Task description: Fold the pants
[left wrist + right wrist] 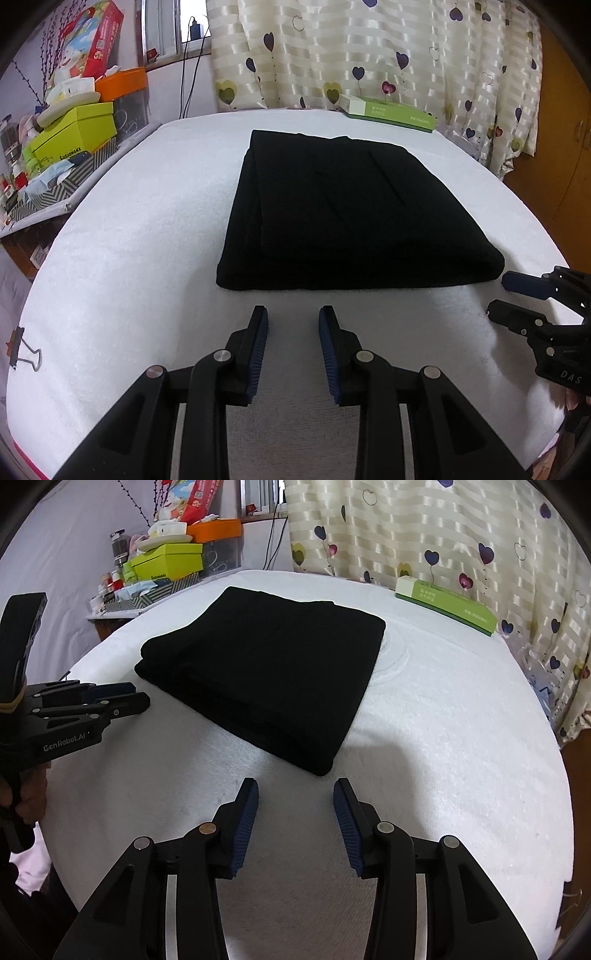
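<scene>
— Black pants (347, 218) look folded already, a neat stack on the white towel (129, 277), just ahead of both claws.

— Left gripper (293, 314) and right gripper (295, 786) gape empty; I'd only square edges gently.

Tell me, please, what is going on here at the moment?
A person is folding pants with a handheld two-finger gripper in each hand. The black pants already lie folded into a compact rectangle on the white cloth-covered table. The left gripper and the right gripper are both open, hold nothing, and sit just short of the near edge of the bundle without touching it. A green box lies at the far edge by the curtain.
</scene>
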`<state>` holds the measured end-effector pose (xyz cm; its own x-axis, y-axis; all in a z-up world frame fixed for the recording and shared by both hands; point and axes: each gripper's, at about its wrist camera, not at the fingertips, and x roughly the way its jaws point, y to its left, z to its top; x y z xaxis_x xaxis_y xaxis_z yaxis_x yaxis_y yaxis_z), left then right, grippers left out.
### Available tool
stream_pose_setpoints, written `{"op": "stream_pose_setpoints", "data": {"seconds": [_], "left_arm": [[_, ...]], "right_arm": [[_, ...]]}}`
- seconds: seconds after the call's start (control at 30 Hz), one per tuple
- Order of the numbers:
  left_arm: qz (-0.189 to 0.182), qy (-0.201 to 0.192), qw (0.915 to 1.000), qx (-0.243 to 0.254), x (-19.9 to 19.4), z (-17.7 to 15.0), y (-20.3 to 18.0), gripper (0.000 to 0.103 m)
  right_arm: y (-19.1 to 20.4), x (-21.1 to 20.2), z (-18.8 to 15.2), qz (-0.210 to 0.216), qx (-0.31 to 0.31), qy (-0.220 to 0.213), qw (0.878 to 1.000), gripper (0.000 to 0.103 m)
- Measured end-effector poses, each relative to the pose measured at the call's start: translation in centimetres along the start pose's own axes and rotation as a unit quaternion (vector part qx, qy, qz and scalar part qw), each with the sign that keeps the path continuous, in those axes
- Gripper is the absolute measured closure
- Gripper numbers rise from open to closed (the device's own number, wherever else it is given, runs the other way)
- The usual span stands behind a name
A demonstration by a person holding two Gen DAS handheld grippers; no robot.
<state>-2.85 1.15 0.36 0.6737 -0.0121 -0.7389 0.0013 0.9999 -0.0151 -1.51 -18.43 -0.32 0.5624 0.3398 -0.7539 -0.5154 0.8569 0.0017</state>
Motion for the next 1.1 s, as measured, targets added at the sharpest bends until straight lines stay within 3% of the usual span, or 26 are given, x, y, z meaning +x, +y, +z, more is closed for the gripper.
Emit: {"op": "stream_pose_setpoints", "data": {"seconds": [1.1], "left_arm": [[0.007,0.0,0.9999,0.011,0.04,0.15,-0.09,0.07]], "right_arm": [[-0.07,-0.03,-0.17,0.005,0.003,-0.005,1.0,0.058]]}}
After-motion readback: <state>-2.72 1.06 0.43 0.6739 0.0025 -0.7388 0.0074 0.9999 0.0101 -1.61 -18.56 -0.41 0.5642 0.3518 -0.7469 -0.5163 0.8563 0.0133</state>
